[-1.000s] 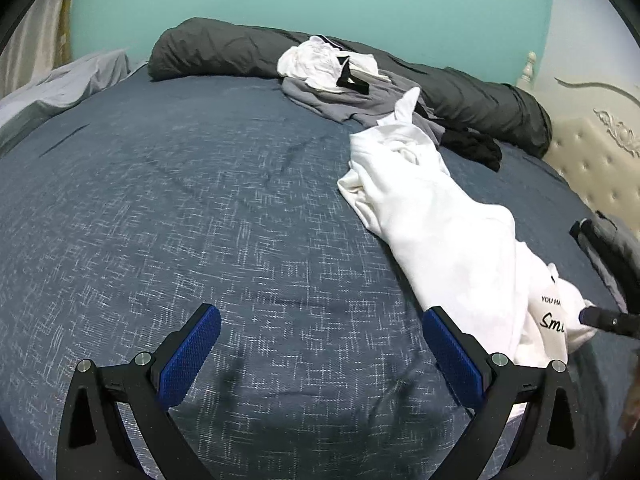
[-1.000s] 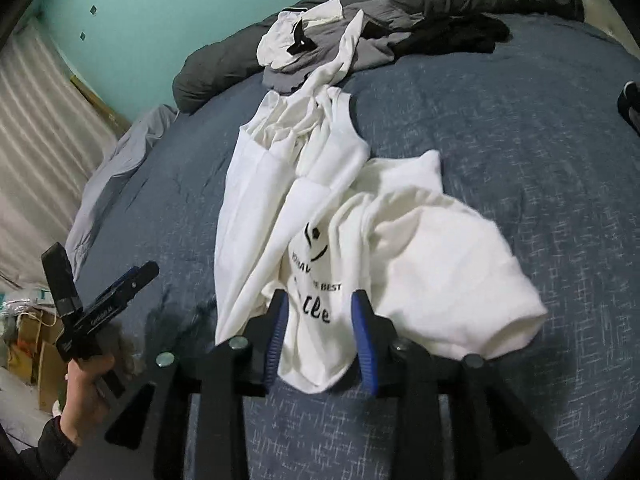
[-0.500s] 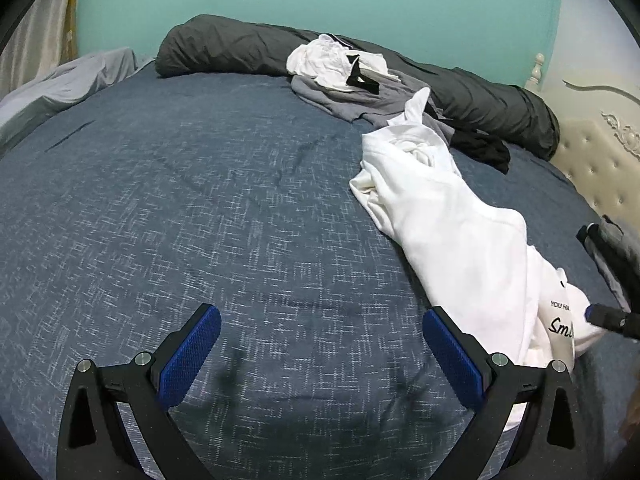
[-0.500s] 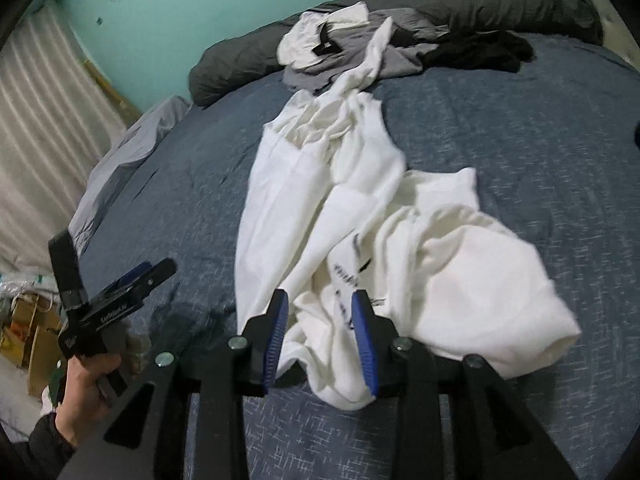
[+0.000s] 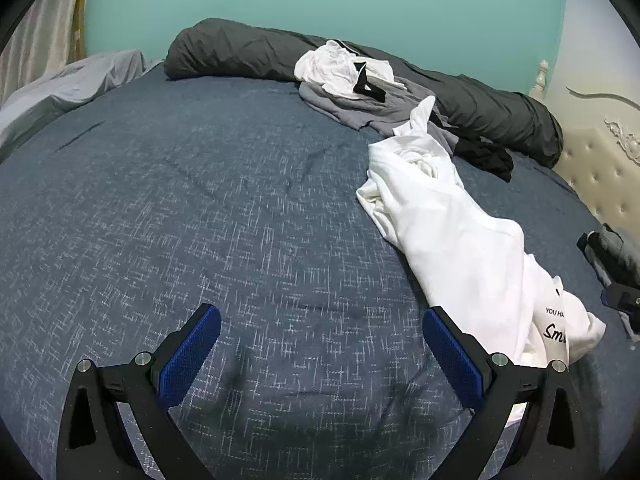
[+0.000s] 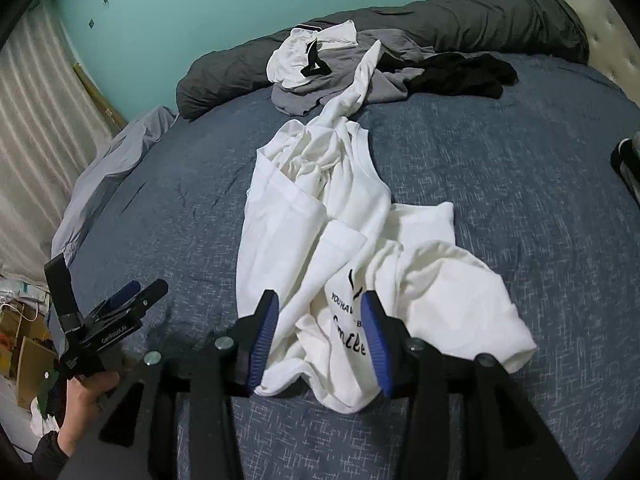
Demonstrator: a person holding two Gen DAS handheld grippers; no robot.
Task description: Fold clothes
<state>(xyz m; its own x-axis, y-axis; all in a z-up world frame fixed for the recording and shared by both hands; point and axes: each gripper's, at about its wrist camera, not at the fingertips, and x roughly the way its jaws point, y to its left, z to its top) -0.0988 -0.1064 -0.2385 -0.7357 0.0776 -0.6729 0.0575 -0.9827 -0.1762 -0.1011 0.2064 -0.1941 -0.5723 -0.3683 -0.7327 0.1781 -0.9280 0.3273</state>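
White T-shirt [image 6: 320,216] crumpled lengthwise on the blue bed [image 6: 500,168], printed hem between the right tongs [image 6: 318,324], whose jaws are opening — cloth between them, no pad visibly pressing. Left tongs [image 5: 320,344] spread wide over bare cover, holding nothing. Risk, as judged: the far twisted end overlaps the grey garment [image 6: 384,80] by the dark duvet roll [image 6: 480,28] — pulling could drag it along.

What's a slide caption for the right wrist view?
Right gripper, jaws opening, straddles the crumpled white T-shirt on the blue bed.
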